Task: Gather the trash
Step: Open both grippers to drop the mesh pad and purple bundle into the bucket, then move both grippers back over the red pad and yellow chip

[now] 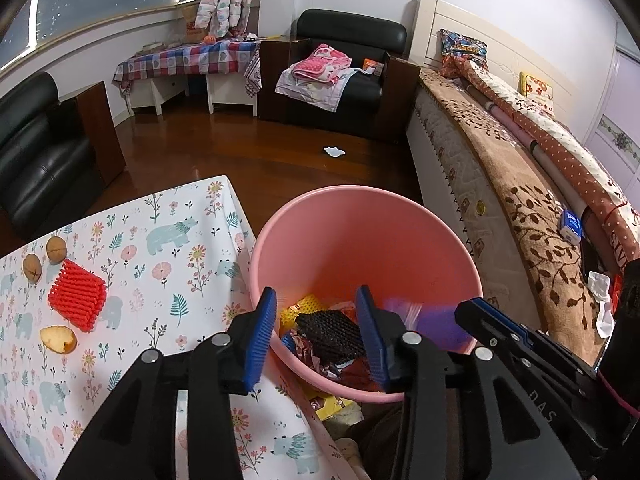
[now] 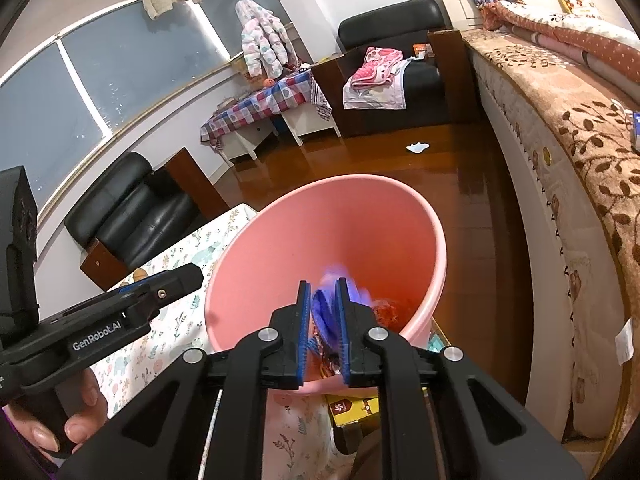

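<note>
A pink bin (image 1: pixel 360 216) stands beside the table with the floral cloth (image 1: pixel 160 240). My left gripper (image 1: pixel 317 296) hangs open over the bin with nothing between its pads. Below it, inside the bin, lie a black foam net (image 1: pixel 332 336), a yellow net and wrappers. My right gripper (image 2: pixel 323 284) is over the same bin (image 2: pixel 328 216), shut on a blurred purple wrapper (image 2: pixel 322 312). On the table sit a red foam net (image 1: pixel 77 300), two walnuts (image 1: pixel 56 250) and a piece of peel (image 1: pixel 58 339).
A bed with a brown blanket (image 1: pixel 520 208) runs along the right. Black armchairs (image 1: pixel 36 160) stand left and at the back. A white scrap (image 1: pixel 334 152) lies on the wooden floor. A yellow box (image 1: pixel 332 404) lies under the bin. A hand (image 2: pixel 80 420) holds the left gripper.
</note>
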Tool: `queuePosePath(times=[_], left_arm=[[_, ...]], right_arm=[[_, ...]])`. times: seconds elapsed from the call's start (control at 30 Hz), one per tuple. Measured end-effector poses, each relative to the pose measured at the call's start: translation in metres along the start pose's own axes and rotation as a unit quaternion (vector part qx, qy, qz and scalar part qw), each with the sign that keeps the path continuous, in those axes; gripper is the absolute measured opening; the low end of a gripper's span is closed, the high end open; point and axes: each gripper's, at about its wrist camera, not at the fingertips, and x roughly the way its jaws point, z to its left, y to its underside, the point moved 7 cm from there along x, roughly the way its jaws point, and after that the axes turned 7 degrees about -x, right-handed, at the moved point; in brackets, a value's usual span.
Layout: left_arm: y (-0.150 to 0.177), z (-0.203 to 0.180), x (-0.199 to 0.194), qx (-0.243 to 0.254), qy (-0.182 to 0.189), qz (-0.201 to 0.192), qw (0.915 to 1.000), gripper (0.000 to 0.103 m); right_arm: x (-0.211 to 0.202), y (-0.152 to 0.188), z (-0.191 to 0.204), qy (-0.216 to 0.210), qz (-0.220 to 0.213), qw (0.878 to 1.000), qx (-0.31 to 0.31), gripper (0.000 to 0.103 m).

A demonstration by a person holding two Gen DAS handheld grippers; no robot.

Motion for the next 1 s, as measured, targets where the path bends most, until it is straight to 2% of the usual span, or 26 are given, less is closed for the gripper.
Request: queuePosePath(times=[0.2,0.6,1.0], left_arm=[[0.001,0.001,-0.002,-0.002,0.001,-0.001,1.0000,0.044],[0.002,0.006,-0.011,-0.013,0.009,-0.005,0.9999,0.050],[-0.003,0.026,-0.042,-0.049,0.046,-0.031,0.9972,0.056]], right_arm=[[-0.001,0.001,0.004,-0.004,-0.001,1.000,-0.002,0.026],[-0.004,0.002,0.015,-0.009,0.001,1.000,-0.015,0.028],[-0.018,-0.001,0.027,-0.006,-0.011,0.999,-0.030,0.029]])
